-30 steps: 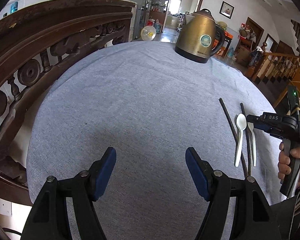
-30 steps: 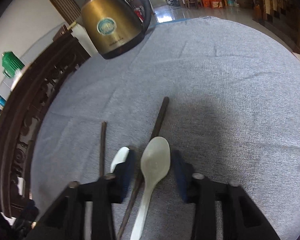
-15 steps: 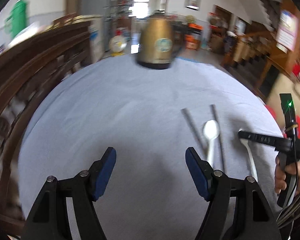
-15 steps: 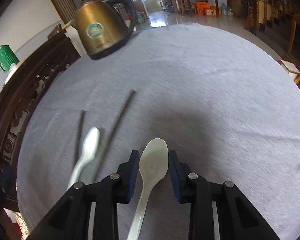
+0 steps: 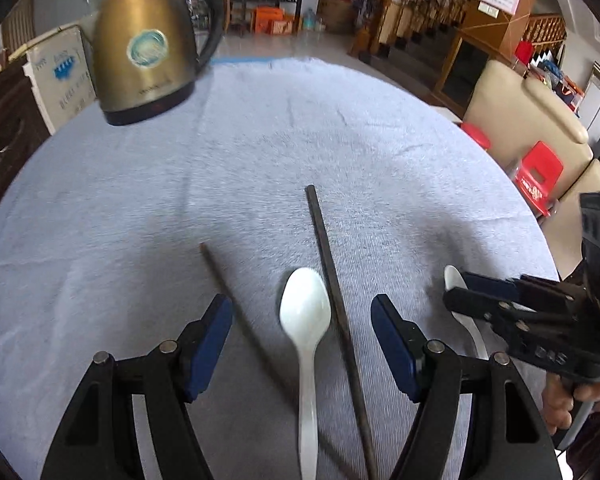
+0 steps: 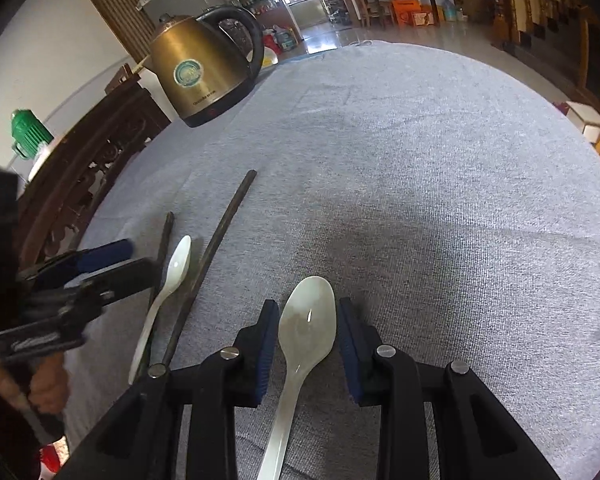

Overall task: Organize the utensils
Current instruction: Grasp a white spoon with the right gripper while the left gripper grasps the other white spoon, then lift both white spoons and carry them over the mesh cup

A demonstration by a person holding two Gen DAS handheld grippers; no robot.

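The right hand-held gripper (image 6: 307, 334) had its two blue pads on either side of a white spoon (image 6: 306, 332). The pads sat just beside the bowl of the spoon, close in, but I could not tell if they were squeezing it or only near it. This spoon lay near the table's (image 6: 440, 168) near edge, about the middle.

The left hand-held gripper (image 5: 302, 344) was wide apart and held nothing. Between its pads lay a second white spoon (image 5: 306, 312), with one dark chopstick (image 5: 332, 264) just beside it on the right and the other chopstick (image 5: 224, 280) on the left. These three lay toward the near left part of the table. A gold kettle (image 6: 198, 76) stood far away at the table's far left edge.

The spoons looked light, hard and shiny, so they would likely slip. The bowl was round and wide, so pads could slide off it. The thin handle, just behind the bowl, seemed the better place to pinch. The chopsticks looked thin, stiff and light. They lay flat on the cloth, so a pinch near the middle would keep them level.
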